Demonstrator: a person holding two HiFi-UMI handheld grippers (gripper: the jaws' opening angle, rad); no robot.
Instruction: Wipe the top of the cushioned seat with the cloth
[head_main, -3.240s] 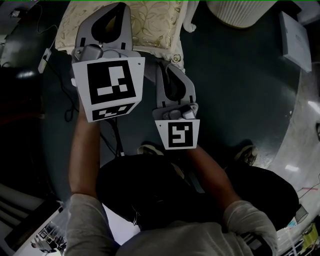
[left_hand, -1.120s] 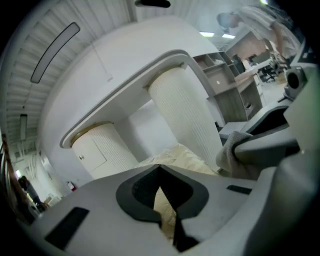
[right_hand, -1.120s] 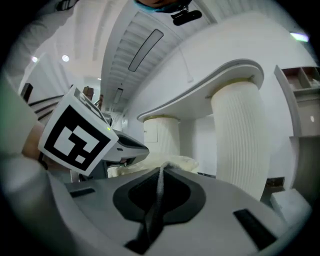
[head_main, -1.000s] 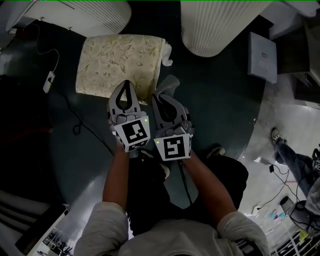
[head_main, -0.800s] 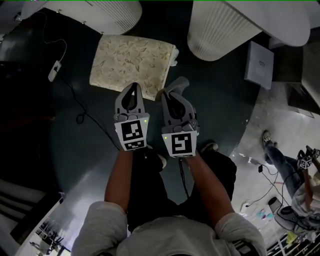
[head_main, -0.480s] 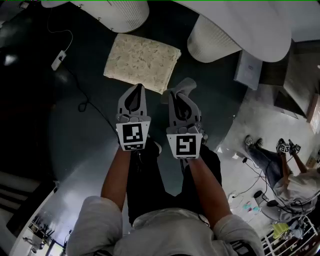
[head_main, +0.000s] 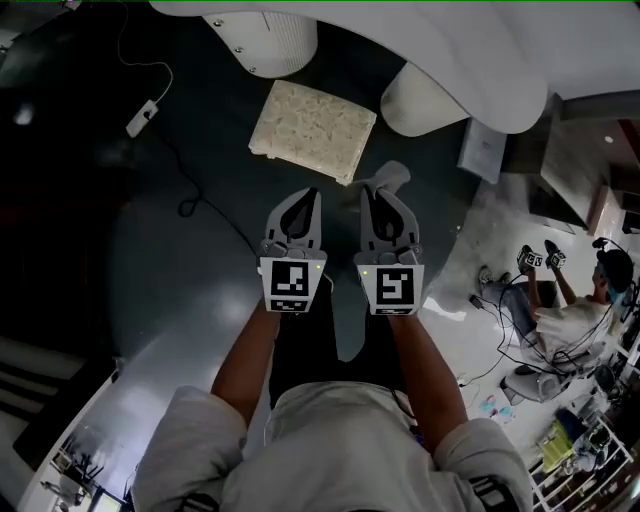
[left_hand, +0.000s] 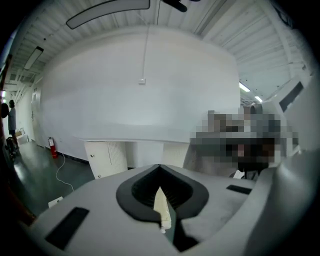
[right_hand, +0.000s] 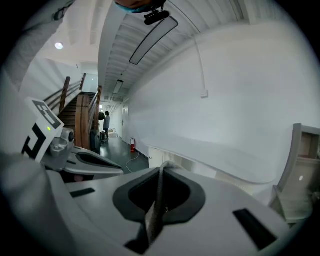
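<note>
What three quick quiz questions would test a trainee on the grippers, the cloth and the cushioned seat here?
1. True or false: the cloth lies on the cushioned seat.
2. Which holds the cloth? A: left gripper. B: right gripper.
3. Fill in: the left gripper's jaws are ___.
Key: 1 false, it is held apart from the cushioned seat; 2 B; 3 shut.

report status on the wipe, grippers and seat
Left gripper shut, nothing gripped. Right gripper shut on grey cloth. Cream leaf-patterned cushioned seat on floor ahead, cloth off it. Nothing on seat.
</note>
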